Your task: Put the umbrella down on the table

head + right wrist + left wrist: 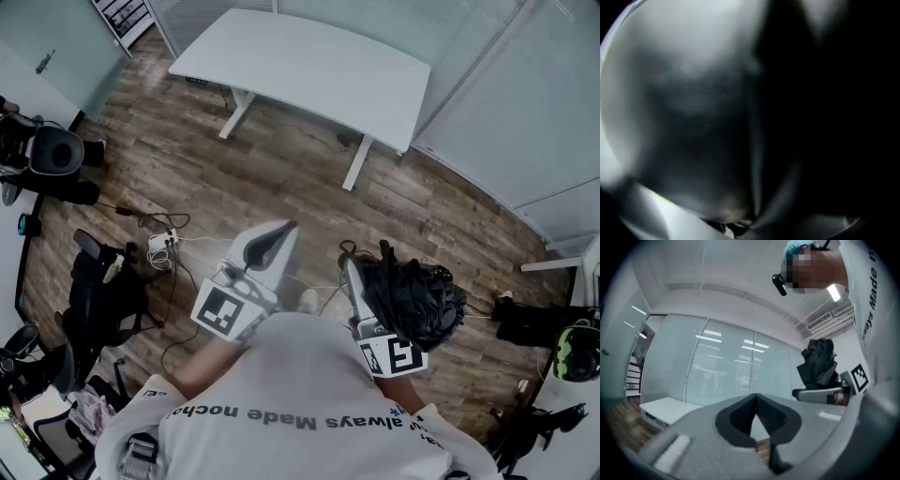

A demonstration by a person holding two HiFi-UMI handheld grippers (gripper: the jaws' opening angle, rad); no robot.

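Nearest me, my right gripper point(373, 283) has its jaws clamped on the bunched black umbrella point(419, 295), held above the wood floor point(281, 173). To its left, my left gripper point(279, 232) has its jaws closed on nothing. Farther off stands the white table point(309, 66), with glass walls point(525, 112) behind it.
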